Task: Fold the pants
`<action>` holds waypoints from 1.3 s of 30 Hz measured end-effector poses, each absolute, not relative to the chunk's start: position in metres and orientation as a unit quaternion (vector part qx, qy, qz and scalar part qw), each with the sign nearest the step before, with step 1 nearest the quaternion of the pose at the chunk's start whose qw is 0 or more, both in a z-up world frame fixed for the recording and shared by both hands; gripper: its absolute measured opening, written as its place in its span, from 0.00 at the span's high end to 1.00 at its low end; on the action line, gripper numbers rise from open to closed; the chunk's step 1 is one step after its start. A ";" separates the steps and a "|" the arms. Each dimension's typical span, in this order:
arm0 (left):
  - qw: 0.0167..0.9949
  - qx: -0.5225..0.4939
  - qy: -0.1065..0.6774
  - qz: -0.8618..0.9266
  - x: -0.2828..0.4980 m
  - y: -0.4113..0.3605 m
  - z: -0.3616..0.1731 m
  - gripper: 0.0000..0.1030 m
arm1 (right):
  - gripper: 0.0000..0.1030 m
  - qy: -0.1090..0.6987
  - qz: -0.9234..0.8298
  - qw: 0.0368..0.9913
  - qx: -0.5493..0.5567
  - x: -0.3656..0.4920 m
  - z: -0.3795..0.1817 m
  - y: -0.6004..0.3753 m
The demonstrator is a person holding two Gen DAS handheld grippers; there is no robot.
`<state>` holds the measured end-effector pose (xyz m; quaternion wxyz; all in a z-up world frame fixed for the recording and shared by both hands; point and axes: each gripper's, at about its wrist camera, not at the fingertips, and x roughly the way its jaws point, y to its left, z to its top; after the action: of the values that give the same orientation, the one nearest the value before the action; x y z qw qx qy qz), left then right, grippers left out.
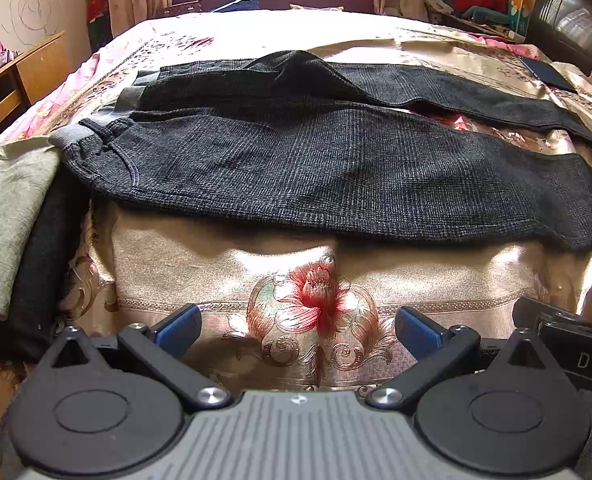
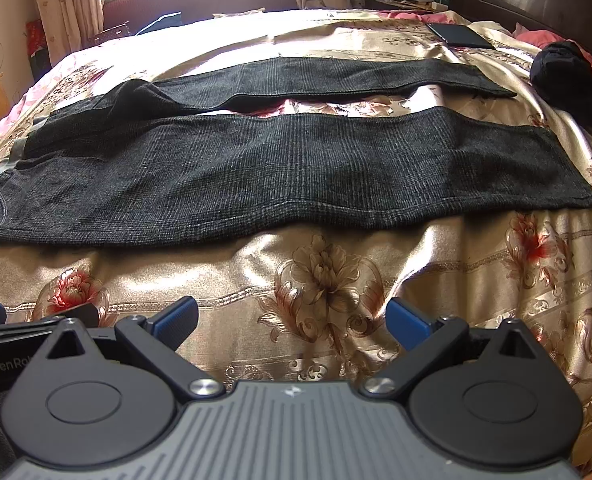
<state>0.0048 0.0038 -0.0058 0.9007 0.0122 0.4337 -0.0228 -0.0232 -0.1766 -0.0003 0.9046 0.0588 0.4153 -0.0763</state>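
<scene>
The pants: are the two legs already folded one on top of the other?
No, the pants lie spread, legs side by side with bedspread between.

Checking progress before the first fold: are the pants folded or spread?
Spread. The pants lie flat across the bed, both legs apart, unfolded.

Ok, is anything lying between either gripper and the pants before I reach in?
Nothing visible does. Only bare floral bedspread separates the open left gripper and right gripper from the near edge of the pants. The folded clothes sit off to the left, beside the waistband.
</scene>
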 end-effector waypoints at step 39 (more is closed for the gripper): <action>0.900 0.013 0.436 -0.016 0.006 0.003 -0.007 0.00 | 0.03 0.419 -0.075 0.903 0.062 -0.022 -0.003 -0.176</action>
<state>0.0056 0.0031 -0.0068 0.8996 0.0130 0.4362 -0.0159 -0.0224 -0.1760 -0.0029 0.9028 0.0623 0.4187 -0.0752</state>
